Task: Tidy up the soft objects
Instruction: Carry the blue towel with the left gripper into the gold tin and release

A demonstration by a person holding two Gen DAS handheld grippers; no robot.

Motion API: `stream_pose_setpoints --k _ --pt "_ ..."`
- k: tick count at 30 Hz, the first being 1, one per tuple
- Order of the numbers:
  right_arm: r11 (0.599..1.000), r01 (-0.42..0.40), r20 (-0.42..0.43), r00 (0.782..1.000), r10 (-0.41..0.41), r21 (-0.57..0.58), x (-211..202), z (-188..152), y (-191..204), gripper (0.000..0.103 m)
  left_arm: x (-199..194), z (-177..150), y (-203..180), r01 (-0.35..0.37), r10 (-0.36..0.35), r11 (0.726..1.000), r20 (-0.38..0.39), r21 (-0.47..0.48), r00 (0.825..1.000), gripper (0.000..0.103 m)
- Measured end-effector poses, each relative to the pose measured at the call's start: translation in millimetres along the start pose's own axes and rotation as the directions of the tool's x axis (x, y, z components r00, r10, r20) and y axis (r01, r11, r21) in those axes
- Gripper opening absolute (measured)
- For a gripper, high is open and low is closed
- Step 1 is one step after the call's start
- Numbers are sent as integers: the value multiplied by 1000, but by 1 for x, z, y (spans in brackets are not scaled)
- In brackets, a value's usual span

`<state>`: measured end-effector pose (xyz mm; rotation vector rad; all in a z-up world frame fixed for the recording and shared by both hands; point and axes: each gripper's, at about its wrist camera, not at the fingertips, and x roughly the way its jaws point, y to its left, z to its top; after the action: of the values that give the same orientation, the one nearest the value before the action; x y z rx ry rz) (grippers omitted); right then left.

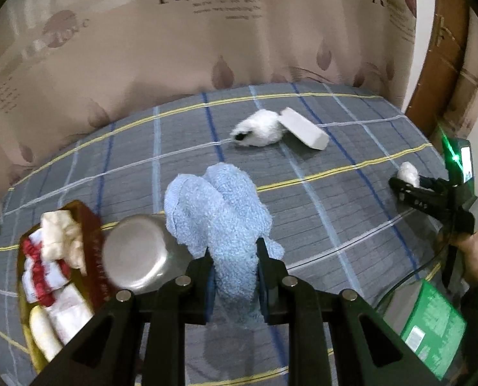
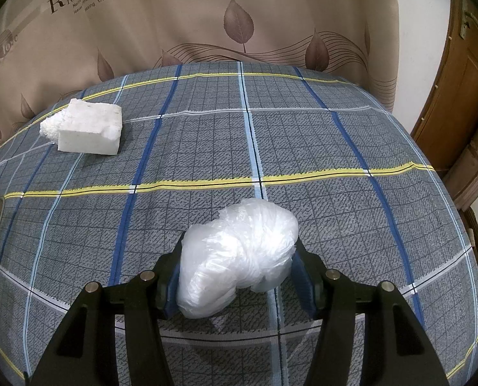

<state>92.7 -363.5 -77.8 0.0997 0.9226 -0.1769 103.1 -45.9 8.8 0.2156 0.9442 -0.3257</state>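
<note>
Clamping the fluffy blue towel [image 1: 221, 215], the left gripper [image 1: 234, 276] should lift clear toward the brown tray [image 1: 87, 222] at the bed's left edge. The right gripper [image 2: 235, 276] pinches a crumpled clear plastic bag [image 2: 239, 251]; squeeze gently.

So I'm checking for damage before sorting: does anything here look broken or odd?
Yes: the white foam block at the far left of the cloth has chipped, crumbled edges, and it leans on the fluffy white toy instead of lying flat.

Leaf-print curtain [image 2: 239, 22], wooden door [image 2: 457, 96]
</note>
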Motion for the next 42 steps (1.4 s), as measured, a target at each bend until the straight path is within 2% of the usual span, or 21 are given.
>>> stream_pose_setpoints --k 4,14,19,26,34,39,42 --pt "1000 0 0 1000 0 0 0 0 0 55 -11 -8 16 -64 64 998 6 -12 998 21" --pt "1000 2 0 1000 -2 -1 0 0 0 55 -49 -21 85 -147 150 983 23 -111 988 21" --pt "1000 4 0 1000 -4 -2 0 0 0 55 -60 -30 131 -220 226 958 11 -182 974 21" --pt "1000 6 0 1000 -6 -5 1 -1 1 55 -55 -45 183 -280 281 926 -36 -255 959 21" --pt "1000 7 0 1000 -7 -6 1 -1 0 55 -35 -61 215 -258 246 916 -78 -308 966 22" --pt "1000 7 0 1000 -7 -6 1 -1 1 55 -22 -66 230 -233 210 905 -103 -356 972 25" --pt "1000 7 0 1000 -7 -6 1 -1 1 55 -18 -68 235 -231 203 897 -113 -377 973 30"
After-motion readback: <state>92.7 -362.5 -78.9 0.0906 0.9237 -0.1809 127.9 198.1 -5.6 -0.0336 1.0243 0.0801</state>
